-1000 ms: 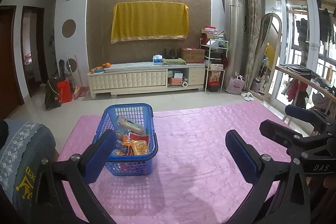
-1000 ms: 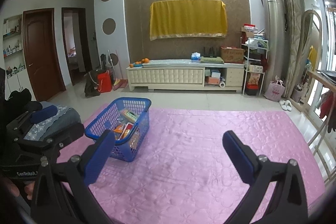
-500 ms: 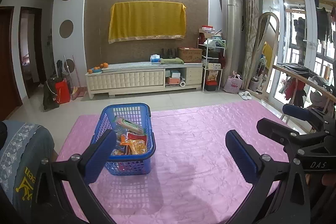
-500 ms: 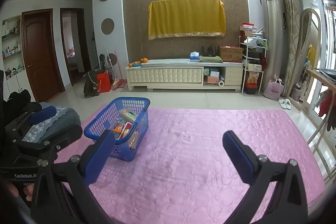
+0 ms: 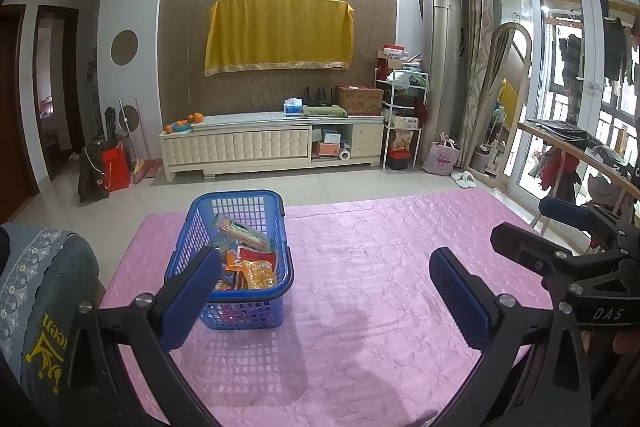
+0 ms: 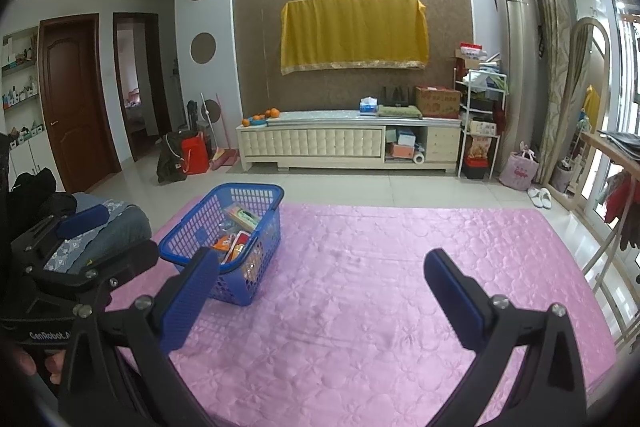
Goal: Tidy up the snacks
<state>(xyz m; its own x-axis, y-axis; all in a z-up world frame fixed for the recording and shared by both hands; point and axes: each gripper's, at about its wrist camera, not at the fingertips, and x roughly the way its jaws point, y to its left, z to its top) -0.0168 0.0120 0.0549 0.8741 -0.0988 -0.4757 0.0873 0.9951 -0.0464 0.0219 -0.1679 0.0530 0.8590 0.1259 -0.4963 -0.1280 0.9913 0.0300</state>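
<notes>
A blue plastic basket (image 5: 240, 201) stands on the left part of a pink quilted cloth (image 5: 380, 267). It holds several snack packets (image 5: 250, 267) in orange, red and green wrappers. It also shows in the right wrist view (image 6: 208, 223), with the snack packets (image 6: 236, 247) inside. My left gripper (image 5: 324, 295) is open and empty, hovering above the cloth just in front of the basket. My right gripper (image 6: 320, 299) is open and empty, to the right of the basket above the cloth (image 6: 380, 287).
A grey patterned cloth bundle (image 5: 36, 287) lies at the table's left edge. Beyond the table's far edge are a tiled floor, a white TV cabinet (image 5: 272, 147) and a shelf rack (image 5: 402, 119). A wooden rail with clothes (image 5: 576, 155) stands at the right.
Both grippers have shifted slightly; the basket sits a little further right and lower in the left wrist view. Both stay open and empty.
</notes>
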